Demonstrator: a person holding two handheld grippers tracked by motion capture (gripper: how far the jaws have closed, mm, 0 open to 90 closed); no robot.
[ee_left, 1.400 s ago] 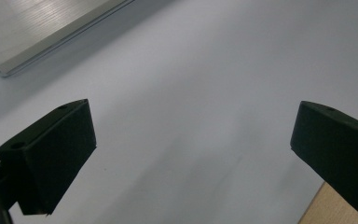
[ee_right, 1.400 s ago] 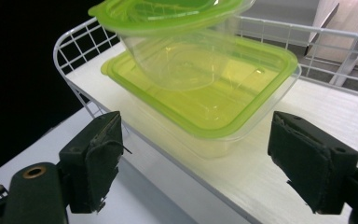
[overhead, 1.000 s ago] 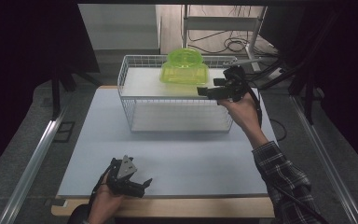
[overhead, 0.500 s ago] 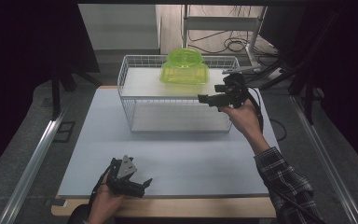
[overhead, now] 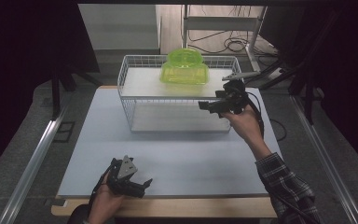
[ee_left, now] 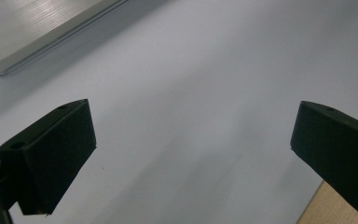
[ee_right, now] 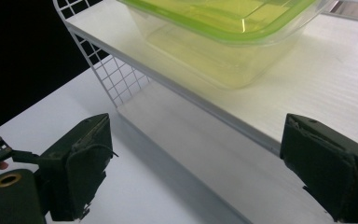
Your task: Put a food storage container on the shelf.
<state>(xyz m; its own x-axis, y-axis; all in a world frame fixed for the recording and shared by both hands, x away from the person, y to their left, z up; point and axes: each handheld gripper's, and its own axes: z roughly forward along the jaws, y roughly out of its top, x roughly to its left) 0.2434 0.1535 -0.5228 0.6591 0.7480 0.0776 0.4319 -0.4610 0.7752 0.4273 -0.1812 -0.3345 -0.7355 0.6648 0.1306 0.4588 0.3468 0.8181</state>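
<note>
A translucent green lidded container (overhead: pixel 185 67) sits on the top shelf of a white wire rack (overhead: pixel 126 100) at the back of the table. In the right gripper view the container (ee_right: pixel 223 42) lies just ahead and above, resting on the rack's white shelf (ee_right: pixel 307 79). My right gripper (overhead: pixel 205 106) hovers at the rack's front right corner and points left. It is open, its jaws have just been opening wider, and nothing is between them (ee_right: pixel 196 177). My left gripper (overhead: pixel 143 183) rests near the table's front edge, open over bare white board (ee_left: pixel 191 158).
The white tabletop (overhead: pixel 191 154) stretches between the rack and the front wooden edge. A metal rail (overhead: pixel 32 163) runs along the left side, and another (overhead: pixel 326 163) along the right. Cables and a stand (overhead: pixel 223 28) lie beyond the rack.
My right gripper has drifted slightly down and toward the near side of the rack's right end. The left gripper and the green container have not moved.
</note>
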